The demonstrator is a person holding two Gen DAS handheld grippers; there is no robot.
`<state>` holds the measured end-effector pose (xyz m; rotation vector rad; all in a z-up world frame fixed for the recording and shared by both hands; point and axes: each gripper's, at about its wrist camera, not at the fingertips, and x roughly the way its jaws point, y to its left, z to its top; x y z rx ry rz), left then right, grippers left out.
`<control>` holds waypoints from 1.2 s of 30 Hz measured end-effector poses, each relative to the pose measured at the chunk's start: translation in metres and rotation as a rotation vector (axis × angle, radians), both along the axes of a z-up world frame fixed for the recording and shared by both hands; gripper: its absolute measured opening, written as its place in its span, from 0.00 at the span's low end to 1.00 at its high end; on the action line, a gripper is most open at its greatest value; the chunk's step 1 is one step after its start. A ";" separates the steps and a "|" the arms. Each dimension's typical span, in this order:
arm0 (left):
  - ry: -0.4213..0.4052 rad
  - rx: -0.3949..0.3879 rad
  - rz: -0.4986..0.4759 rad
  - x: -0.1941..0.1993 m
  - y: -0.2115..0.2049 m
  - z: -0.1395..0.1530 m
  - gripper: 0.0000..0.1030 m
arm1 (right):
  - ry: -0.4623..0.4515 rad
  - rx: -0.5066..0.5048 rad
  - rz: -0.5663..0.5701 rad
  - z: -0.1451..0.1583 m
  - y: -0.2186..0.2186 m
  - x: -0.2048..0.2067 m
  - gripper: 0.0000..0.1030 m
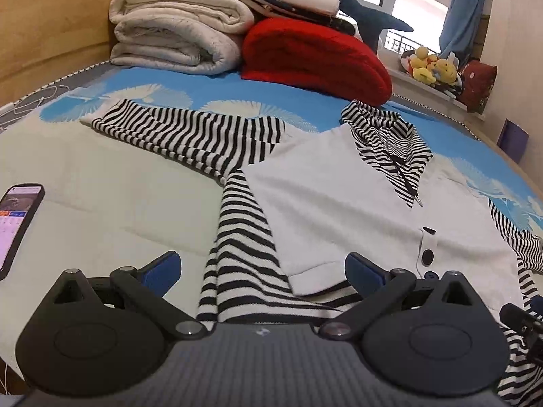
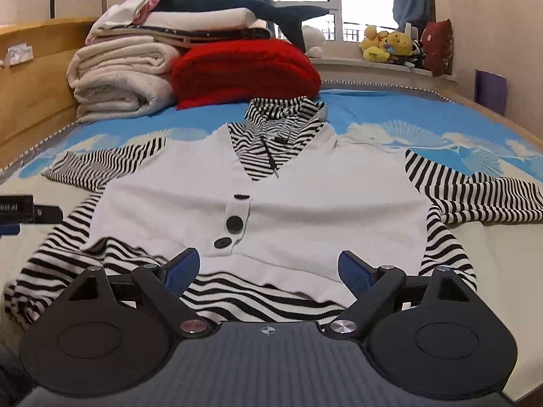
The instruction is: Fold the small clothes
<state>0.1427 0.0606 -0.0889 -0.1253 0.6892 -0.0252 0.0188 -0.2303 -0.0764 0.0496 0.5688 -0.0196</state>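
Sweater lay flat on the bed, striped sleeves spread; left gripper and right gripper gaped wide, holding nothing.

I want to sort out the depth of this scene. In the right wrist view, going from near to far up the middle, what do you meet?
Right gripper → striped hem → black button → striped collar → red blanket → plush shark → window.
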 end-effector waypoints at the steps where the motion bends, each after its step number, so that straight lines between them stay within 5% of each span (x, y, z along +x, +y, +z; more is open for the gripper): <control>1: -0.002 0.002 -0.003 0.002 -0.001 0.000 1.00 | 0.001 -0.017 0.001 -0.001 0.000 0.001 0.87; 18: 0.011 -0.028 -0.004 0.027 0.001 0.010 1.00 | -0.008 -0.007 -0.075 -0.006 -0.001 0.023 0.87; 22: 0.015 -0.111 0.045 0.057 0.035 0.026 1.00 | 0.006 0.010 -0.092 -0.002 -0.005 0.037 0.87; 27: -0.009 -0.231 0.276 0.133 0.113 0.034 1.00 | -0.047 0.045 -0.097 0.023 -0.018 0.070 0.87; 36: 0.029 -0.639 0.600 0.240 0.247 -0.046 0.99 | -0.066 0.056 -0.166 0.025 -0.047 0.135 0.87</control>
